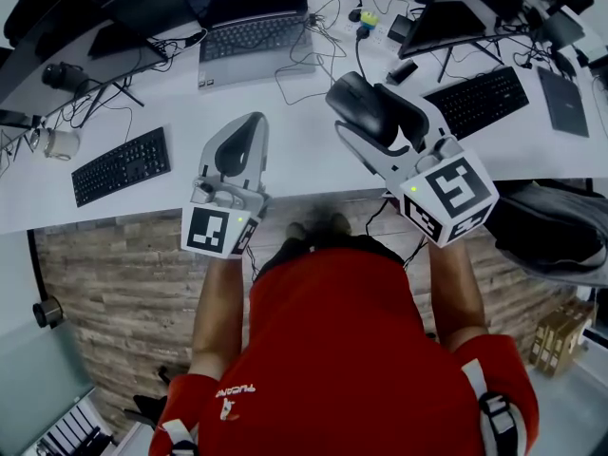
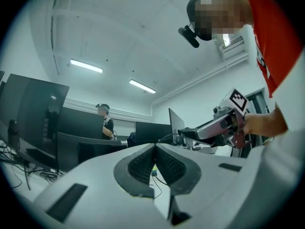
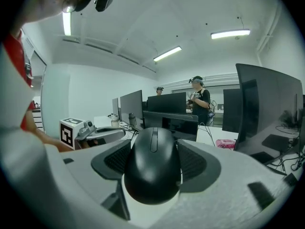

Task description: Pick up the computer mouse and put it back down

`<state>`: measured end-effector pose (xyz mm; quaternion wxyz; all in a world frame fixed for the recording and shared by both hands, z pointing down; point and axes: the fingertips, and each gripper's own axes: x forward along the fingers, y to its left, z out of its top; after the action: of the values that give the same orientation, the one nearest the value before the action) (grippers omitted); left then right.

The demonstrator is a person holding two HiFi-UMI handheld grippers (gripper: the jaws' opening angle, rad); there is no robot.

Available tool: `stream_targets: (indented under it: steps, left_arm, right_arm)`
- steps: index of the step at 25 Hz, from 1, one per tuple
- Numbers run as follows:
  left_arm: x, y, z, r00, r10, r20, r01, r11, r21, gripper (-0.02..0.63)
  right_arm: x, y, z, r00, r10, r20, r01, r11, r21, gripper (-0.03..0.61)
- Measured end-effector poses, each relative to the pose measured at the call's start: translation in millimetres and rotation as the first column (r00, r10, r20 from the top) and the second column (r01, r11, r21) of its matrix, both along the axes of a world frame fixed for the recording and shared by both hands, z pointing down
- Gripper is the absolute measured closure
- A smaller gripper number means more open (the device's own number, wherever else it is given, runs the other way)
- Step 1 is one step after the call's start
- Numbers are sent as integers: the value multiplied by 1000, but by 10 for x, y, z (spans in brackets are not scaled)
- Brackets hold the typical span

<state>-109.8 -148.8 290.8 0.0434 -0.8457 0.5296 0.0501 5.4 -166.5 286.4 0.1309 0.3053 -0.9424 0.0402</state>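
Observation:
A black computer mouse [image 1: 355, 104] hangs in the air above the white desk [image 1: 304, 155], clamped between the padded jaws of my right gripper [image 1: 369, 112]. In the right gripper view the mouse [image 3: 152, 171] fills the gap between the pads, its wheel pointing away from the camera, with my right gripper [image 3: 155, 144] shut on it. My left gripper [image 1: 249, 123] hovers to the left over the desk's front edge, its jaws together and holding nothing. In the left gripper view the left gripper [image 2: 155, 147] shows its tips meeting, and the right gripper [image 2: 224, 125] appears off to the right.
On the desk lie a black keyboard [image 1: 122, 165] at left, another keyboard [image 1: 478, 100] at right, a laptop [image 1: 252, 27], monitors [image 1: 456, 17] and loose cables. A dark chair [image 1: 551, 231] stands at the right. Other people [image 3: 199, 101] stand at further desks.

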Motion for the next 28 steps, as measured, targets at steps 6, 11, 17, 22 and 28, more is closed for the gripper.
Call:
stream_targets:
  steps: [6, 11, 17, 22, 28]
  left_arm:
    - [-71, 34, 60, 1000, -18, 6, 18, 1000, -15, 604]
    - [-108, 65, 139, 1000, -29, 9, 29, 999, -33, 604]
    - [-172, 81, 241, 999, -44, 11, 45, 997, -56, 604]
    - [-230, 99, 348, 998, -57, 14, 58, 995, -79, 604]
    - [-305, 94, 486, 998, -61, 16, 62, 992, -109, 604]
  right_arm:
    - [-73, -58, 383, 999, 19, -42, -21, 999, -43, 272]
    - [-129, -103, 870, 996, 37, -87, -46, 993, -108, 272]
    - [-247, -134, 1377, 990, 36, -139, -58, 986, -156, 272]
    - [-364, -154, 1785, 982, 29, -188, -63, 982, -180, 272]
    - [-462, -164, 2208, 971, 24, -239, -75, 975, -208, 272]
